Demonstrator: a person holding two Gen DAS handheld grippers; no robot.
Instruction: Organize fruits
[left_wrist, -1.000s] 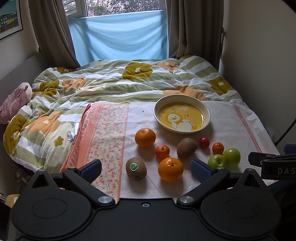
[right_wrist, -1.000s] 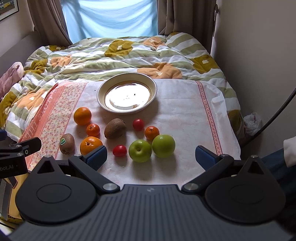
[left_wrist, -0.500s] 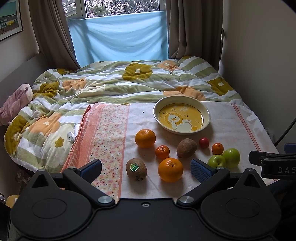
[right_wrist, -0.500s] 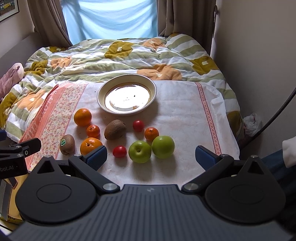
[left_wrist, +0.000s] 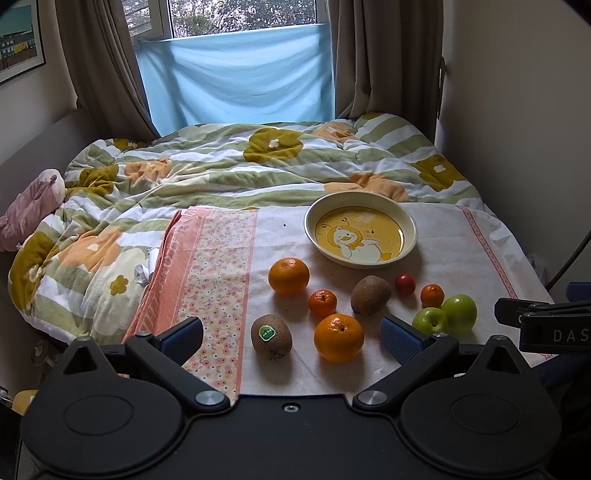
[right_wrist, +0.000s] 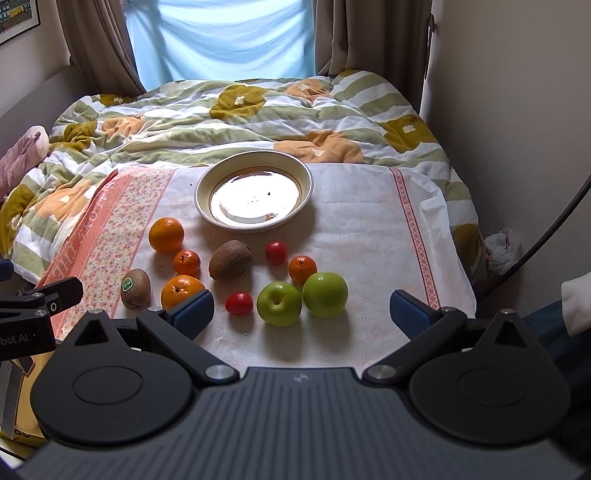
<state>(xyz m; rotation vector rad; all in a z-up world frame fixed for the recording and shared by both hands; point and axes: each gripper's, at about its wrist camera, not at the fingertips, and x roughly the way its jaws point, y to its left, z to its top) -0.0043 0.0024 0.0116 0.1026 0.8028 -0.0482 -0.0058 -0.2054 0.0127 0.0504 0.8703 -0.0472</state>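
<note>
Fruit lies on a white cloth (right_wrist: 362, 236) on the bed, in front of an empty yellow duck bowl (left_wrist: 406, 221) (right_wrist: 201, 195). There are two oranges (left_wrist: 338, 337) (left_wrist: 288, 276), two small mandarins (left_wrist: 322, 303) (left_wrist: 432, 295), two kiwis (left_wrist: 271, 336) (left_wrist: 370, 294), two green apples (right_wrist: 279, 303) (right_wrist: 325, 294) and two small tomatoes (right_wrist: 239, 302) (right_wrist: 276, 252). My left gripper (left_wrist: 291, 336) is open and empty, hovering before the stickered kiwi and the near orange. My right gripper (right_wrist: 301, 308) is open and empty, just before the apples.
A green and orange striped quilt (left_wrist: 221, 166) covers the bed behind the cloth. A pink plush (left_wrist: 29, 210) lies at the left edge. A wall (right_wrist: 517, 110) runs close on the right, with a black cable (right_wrist: 535, 243) and a plastic bag (right_wrist: 502, 251) beside the bed.
Both grippers have barely moved; the views shift only slightly. The fruit and bowl stay in place.
</note>
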